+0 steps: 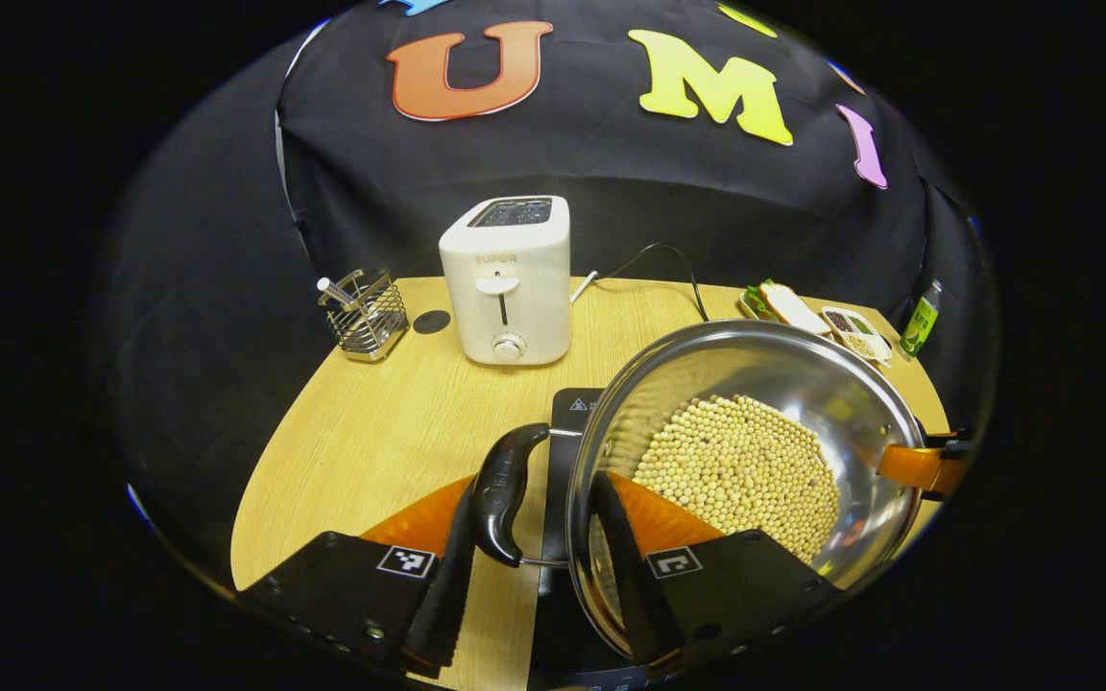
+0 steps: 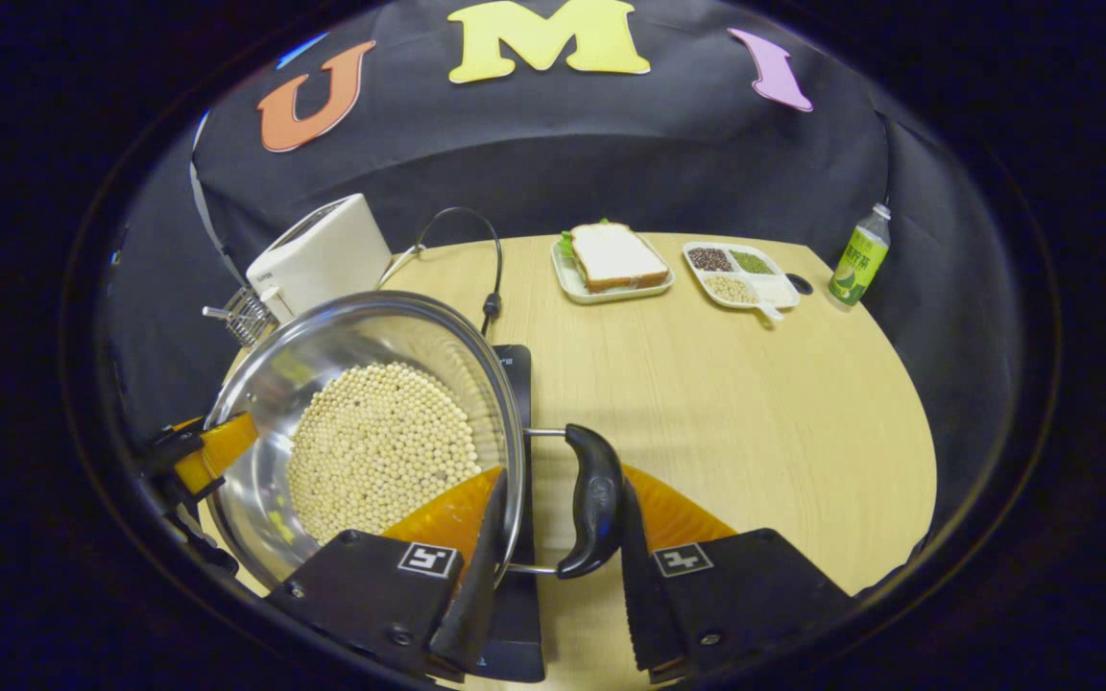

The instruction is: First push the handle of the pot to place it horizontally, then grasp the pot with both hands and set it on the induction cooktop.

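Sitting over the black induction cooktop [image 1: 574, 408], the steel pot [image 1: 831, 393] holds a bed of pale beans [image 1: 740, 470] and has a black handle on each side. In the left gripper view, the left gripper [image 1: 534, 561] straddles the near handle [image 1: 505, 489]: 1 finger lies outside the handle, the other inside the pot's rim, with handle and rim between them. Whether both fingers press, I cannot tell. In the right gripper view, the right gripper [image 2: 558, 566] straddles the opposite handle [image 2: 593, 499] in the same way, and its grip is equally unclear. Farther back on the wooden table [image 2: 755, 413] stand a white toaster [image 1: 507, 278], a wire rack [image 1: 366, 312], a sandwich plate [image 2: 613, 259], a divided dish [image 2: 740, 274] and a green bottle [image 2: 858, 257].
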Motion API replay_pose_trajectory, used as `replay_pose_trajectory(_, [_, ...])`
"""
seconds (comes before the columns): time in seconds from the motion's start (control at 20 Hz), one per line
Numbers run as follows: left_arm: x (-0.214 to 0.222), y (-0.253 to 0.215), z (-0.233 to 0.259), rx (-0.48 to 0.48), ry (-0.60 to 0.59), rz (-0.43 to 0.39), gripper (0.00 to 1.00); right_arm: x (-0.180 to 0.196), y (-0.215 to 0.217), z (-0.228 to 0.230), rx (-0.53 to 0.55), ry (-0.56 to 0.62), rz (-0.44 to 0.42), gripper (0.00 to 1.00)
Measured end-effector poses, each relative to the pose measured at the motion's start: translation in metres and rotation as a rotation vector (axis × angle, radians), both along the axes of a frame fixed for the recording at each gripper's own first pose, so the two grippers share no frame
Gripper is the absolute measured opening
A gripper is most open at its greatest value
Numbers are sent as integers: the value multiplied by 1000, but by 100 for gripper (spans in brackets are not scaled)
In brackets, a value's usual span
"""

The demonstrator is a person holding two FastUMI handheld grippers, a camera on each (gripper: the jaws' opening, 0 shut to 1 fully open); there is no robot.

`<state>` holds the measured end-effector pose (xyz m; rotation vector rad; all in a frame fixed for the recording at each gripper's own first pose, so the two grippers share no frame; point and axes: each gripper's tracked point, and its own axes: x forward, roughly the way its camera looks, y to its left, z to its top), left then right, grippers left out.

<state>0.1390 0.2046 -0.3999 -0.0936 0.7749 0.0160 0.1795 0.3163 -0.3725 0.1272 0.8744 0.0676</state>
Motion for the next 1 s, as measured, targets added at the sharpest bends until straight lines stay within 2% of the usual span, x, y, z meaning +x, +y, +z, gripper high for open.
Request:
replay_pose_trajectory(0.1, [0,3,7,15,-32,1,70,0,0,1,51,-16,3,63])
replay_pose_trajectory(0.15, [3,7,14,43,-71,7,74,-2,-4,0,58,-14,-5,69])
replay_pose_trajectory(0.2, [6,14,19,75,-103,18,94,-1,-8,1,69,-27,-7,77])
replay_pose_trajectory(0.25, [8,15,24,90,-122,13,97,0,-7,6,74,-45,9,87])
replay_pose_trajectory(0.35, [4,24,35,154,-154,27,97,3,-12,20,41,-106,44,83])
replay_pose_trajectory(0.45, [1,28,45,178,-170,39,97,4,-16,37,-14,-170,89,86])
replay_pose_trajectory(0.65, [-12,34,73,236,-218,94,97,2,-29,68,-83,-269,149,83])
replay_pose_trajectory(0.75, [-20,27,95,252,-261,94,97,-2,-39,82,-108,-306,167,86])
replay_pose_trajectory(0.9, [-35,7,136,279,-335,88,96,-12,-50,109,-142,-372,217,83])
replay_pose_trajectory(0.95, [-42,-3,149,277,-359,91,96,-18,-58,120,-162,-399,232,87])
replay_pose_trajectory(1.0, [-48,-15,162,263,-380,92,96,-24,-66,131,-179,-424,240,83])
